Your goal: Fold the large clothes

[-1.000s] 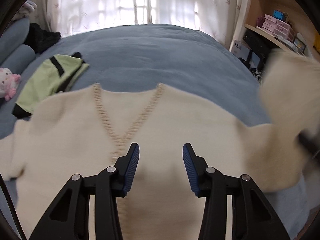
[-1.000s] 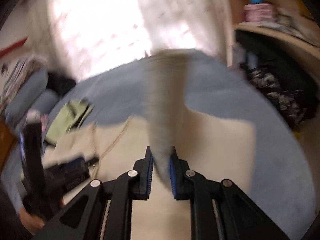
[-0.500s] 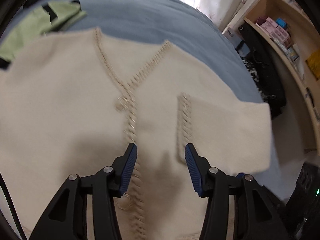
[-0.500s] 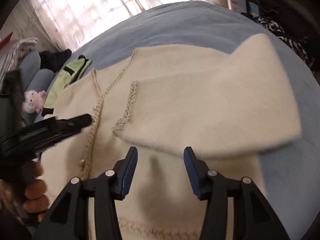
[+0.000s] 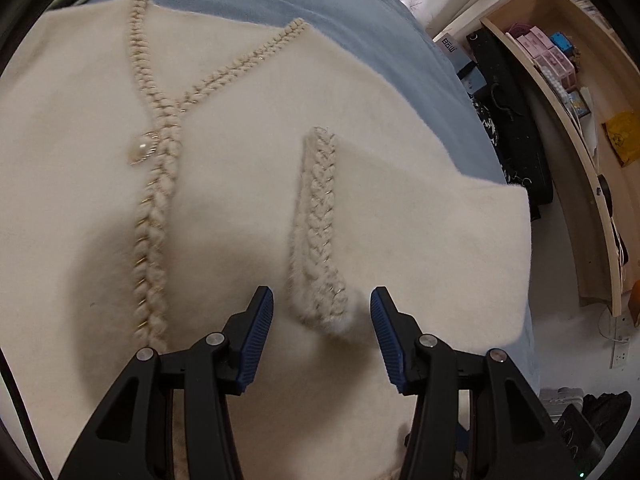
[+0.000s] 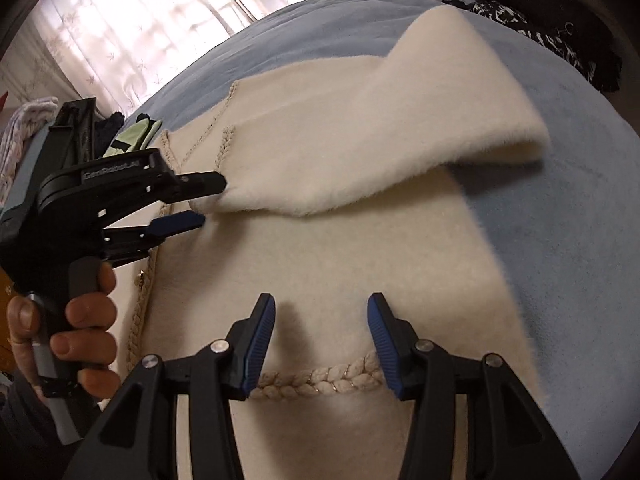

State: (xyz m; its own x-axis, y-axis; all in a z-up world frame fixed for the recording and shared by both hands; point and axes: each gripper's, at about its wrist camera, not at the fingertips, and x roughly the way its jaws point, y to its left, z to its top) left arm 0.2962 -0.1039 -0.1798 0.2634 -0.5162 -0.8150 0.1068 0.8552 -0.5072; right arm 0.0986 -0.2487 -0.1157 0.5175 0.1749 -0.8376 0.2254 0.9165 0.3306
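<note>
A cream fuzzy cardigan (image 5: 224, 184) with braided trim lies front up on a blue bed (image 5: 320, 12). Its right sleeve (image 5: 420, 232) is folded across the body, its braided cuff (image 5: 318, 236) pointing at me. My left gripper (image 5: 322, 332) is open, with the cuff end between its fingers. It also shows in the right wrist view (image 6: 200, 200), at the cuff edge of the sleeve (image 6: 360, 152). My right gripper (image 6: 322, 344) is open and empty, low over the cardigan (image 6: 320, 264) near its braided hem (image 6: 320, 384).
A green and black garment (image 6: 136, 138) lies at the bed's far left. Wooden shelves (image 5: 580, 92) with boxes and a black bag (image 5: 508, 120) stand right of the bed. Curtains (image 6: 140, 28) hang behind. The bed (image 6: 580, 200) shows right of the cardigan.
The right gripper carried the sleeve across the body, let it go and drew back toward the hem. The left gripper moved forward and down to the cuff, staying open.
</note>
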